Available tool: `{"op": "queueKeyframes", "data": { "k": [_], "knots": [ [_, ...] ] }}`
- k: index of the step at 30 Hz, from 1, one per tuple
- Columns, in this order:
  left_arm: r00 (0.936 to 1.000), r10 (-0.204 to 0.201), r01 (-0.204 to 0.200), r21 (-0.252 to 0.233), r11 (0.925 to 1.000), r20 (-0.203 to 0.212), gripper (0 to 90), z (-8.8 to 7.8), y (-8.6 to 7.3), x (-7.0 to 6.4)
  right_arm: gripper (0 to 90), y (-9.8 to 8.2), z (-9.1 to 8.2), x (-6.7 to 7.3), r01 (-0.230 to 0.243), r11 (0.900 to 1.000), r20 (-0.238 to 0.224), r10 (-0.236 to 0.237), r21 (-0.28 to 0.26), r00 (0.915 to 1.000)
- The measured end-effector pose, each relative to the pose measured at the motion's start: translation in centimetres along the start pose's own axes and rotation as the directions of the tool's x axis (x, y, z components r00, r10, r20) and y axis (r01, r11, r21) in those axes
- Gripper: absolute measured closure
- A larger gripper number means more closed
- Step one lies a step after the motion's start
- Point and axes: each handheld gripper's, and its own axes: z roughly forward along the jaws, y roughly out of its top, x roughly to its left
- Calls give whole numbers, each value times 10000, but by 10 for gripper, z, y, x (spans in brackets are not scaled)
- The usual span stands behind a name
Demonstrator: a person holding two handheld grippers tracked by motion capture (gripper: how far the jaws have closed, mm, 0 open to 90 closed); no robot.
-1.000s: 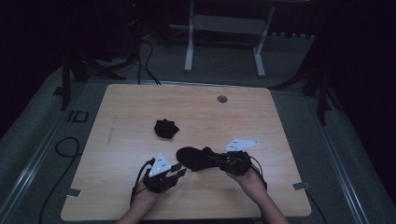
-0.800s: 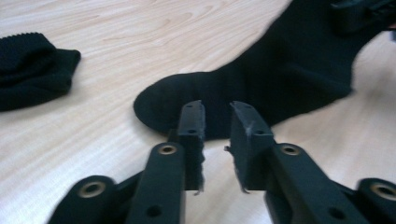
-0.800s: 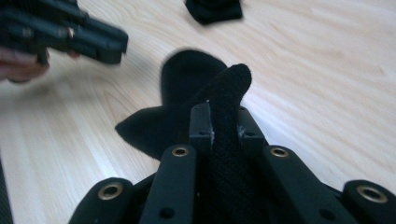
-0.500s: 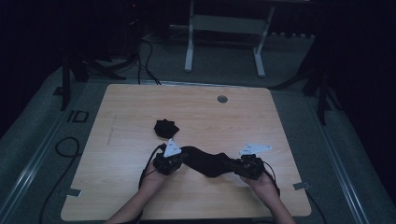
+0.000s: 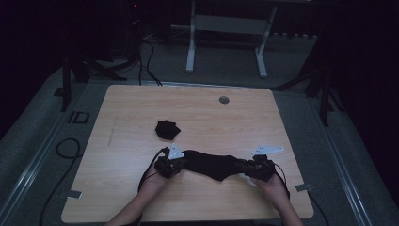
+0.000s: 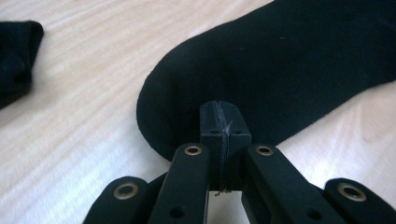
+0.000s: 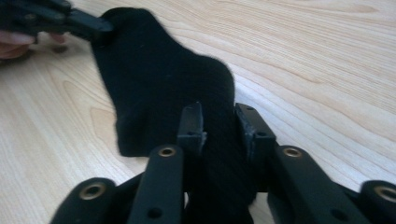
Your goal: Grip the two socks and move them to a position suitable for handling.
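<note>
Near the table's (image 5: 141,117) front edge, the left tool (image 6: 223,116) is pinching the black sock's (image 5: 211,165) toe end tight, while the right tool (image 7: 219,128), jaws just opening, is straddling its other end.

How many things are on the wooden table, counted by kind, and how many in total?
Flat black fabric sock, stretched between the two grippers: 1
Crumpled black fabric bundle, lying apart: 1
Hand-held black two-jaw grippers, left gripper and right gripper: 2
Round grey metal grommet in the table: 1
Total: 5
</note>
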Motion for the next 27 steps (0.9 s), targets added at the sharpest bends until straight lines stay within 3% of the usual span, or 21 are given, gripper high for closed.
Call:
{"op": "queueKeyframes", "data": {
  "k": [8, 13, 17, 19, 22, 24, 27],
  "knots": [
    [9999, 114, -116, 169, 9998, 111, 899, -18, -16, -4, 692, 0, -3, -6, -217, 9998, 282, 217, -24, 9994],
    [9994, 86, -92, 178, 9998, 337, 899, -26, -24, -6, 690, 0, -7, -6, -263, 9995, 174, 266, -174, 9995],
    [9993, 180, -192, 338, 9992, 333, 899, -34, -29, -8, 636, 1, -11, -7, -361, 9990, 888, 384, -271, 9953],
    [9992, 52, -67, 388, 9992, 385, 898, -37, -32, -7, 628, 3, -14, -10, -510, 9981, 955, 541, -342, 9940],
    [9992, 57, -76, 465, 9989, 395, 894, -43, -34, -6, 698, 7, -21, -7, -400, 9974, 824, 448, -594, 9956],
    [9993, -123, 120, 100, 9999, 340, 845, -48, -34, -5, 787, 10, -23, -1, -123, 9980, 753, 170, -622, 9970],
    [9994, -234, 243, -389, 9989, 256, 847, -54, -28, -5, 893, 15, -17, 11, 447, 9978, 606, -417, -490, 9973]
  ]
}}
